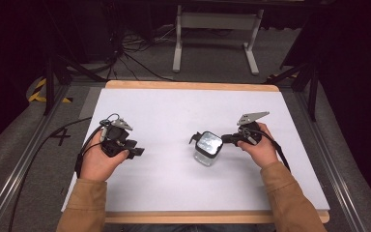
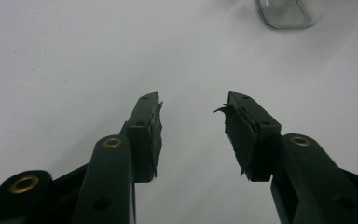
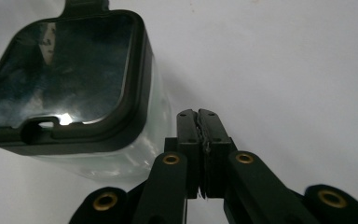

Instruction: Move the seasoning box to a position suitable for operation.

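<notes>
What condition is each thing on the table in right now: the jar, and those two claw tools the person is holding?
Clear jar: upright on the table, black lid shut on top.
Left gripper: jaws apart, nothing between them.
Right gripper: jaws shut together, empty, right beside the jar.

Bright, evenly lit table (image 1: 174,188), dark surroundings (lid (image 3: 60,70) glare, perhaps slight softness).

Your right gripper (image 3: 198,114), jaws pressed together, sits just beside the clear jar (image 3: 121,154) with the black lid (image 3: 60,74); that jar blocks any move toward your left gripper (image 2: 193,105). Beyond and to the other side of its tips, bare table (image 3: 284,56) lies open. Your left gripper's parted jaws face bare table, the jar well ahead, off to one side.
</notes>
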`<move>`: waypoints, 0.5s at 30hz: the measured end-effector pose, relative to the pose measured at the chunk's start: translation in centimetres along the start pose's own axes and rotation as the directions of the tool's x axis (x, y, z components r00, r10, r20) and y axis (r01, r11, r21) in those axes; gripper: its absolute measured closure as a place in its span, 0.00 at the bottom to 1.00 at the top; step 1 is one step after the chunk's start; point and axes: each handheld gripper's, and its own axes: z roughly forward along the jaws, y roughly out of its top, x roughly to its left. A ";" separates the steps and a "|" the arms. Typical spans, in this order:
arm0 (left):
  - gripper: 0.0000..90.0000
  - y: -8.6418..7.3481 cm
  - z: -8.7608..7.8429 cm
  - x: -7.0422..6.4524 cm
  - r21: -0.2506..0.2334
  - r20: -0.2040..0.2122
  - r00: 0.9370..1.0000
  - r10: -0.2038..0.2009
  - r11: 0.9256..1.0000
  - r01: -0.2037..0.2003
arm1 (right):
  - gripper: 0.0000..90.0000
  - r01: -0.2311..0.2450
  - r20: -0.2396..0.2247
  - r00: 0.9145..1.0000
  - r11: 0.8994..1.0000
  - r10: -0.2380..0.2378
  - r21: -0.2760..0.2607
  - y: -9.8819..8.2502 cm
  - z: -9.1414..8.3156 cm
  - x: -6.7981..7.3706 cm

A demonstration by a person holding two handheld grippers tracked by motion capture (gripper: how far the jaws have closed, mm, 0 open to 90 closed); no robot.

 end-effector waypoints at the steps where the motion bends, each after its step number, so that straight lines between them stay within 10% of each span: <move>1: 0.62 0.0 0.1 0.0 0.001 -0.001 1.000 0.008 1.000 -0.008 | 0.99 0.001 -0.017 1.000 1.000 -0.001 -0.003 0.0 0.2 0.1; 15: 0.61 0.8 1.0 -0.5 0.018 0.018 0.999 0.033 0.999 -0.033 | 1.00 0.036 -0.061 0.998 0.996 -0.031 0.078 -0.5 0.3 1.6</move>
